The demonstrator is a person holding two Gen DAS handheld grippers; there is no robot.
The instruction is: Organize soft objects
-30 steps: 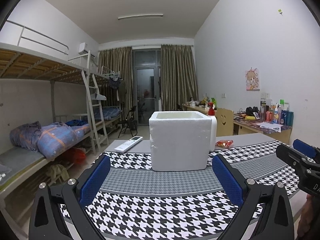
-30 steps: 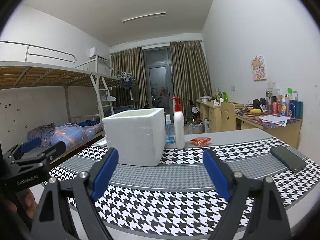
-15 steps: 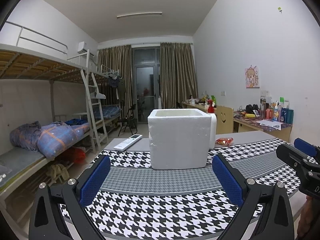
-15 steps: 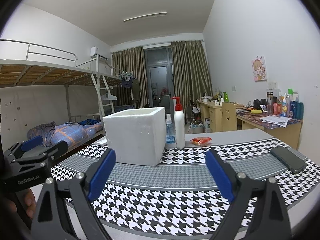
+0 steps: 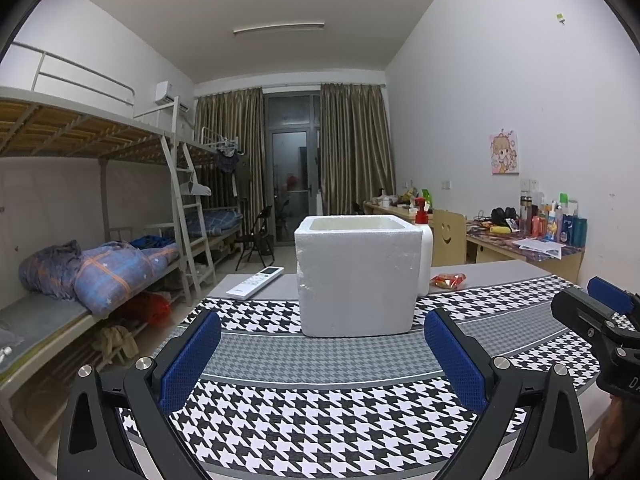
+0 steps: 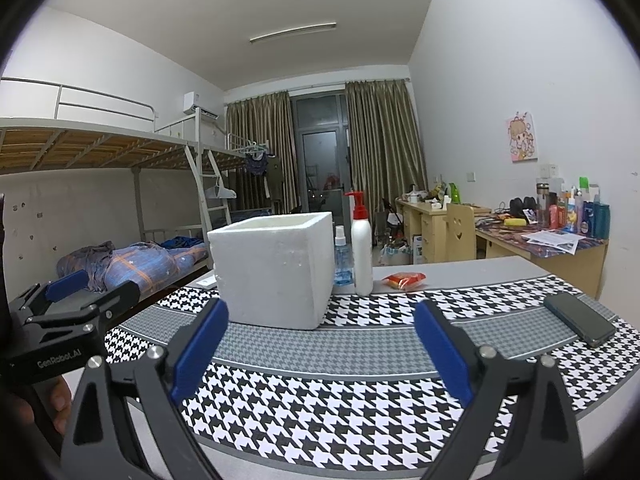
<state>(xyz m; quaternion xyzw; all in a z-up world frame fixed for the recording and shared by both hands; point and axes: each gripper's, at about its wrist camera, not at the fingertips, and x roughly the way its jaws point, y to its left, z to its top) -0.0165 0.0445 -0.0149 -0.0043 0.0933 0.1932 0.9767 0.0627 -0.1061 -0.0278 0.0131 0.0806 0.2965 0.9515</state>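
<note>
A white foam box [image 5: 358,276] stands open-topped on the houndstooth cloth [image 5: 320,420], straight ahead of my left gripper [image 5: 322,354], which is open and empty near the table's front edge. In the right wrist view the box [image 6: 276,270] stands ahead and left of my right gripper [image 6: 320,342], also open and empty. A small red-orange soft packet [image 6: 404,280] lies behind and right of the box; it also shows in the left wrist view [image 5: 448,280]. The box's inside is hidden.
A white pump bottle [image 6: 361,248] and a small blue spray bottle [image 6: 342,258] stand right behind the box. A black phone [image 6: 578,318] lies at the right. A white remote [image 5: 255,282] lies back left. Bunk beds stand left, cluttered desks right.
Both grippers have tilted or dropped slightly, so the box sits a little higher in view. Both stay open and nothing on the table has moved.
</note>
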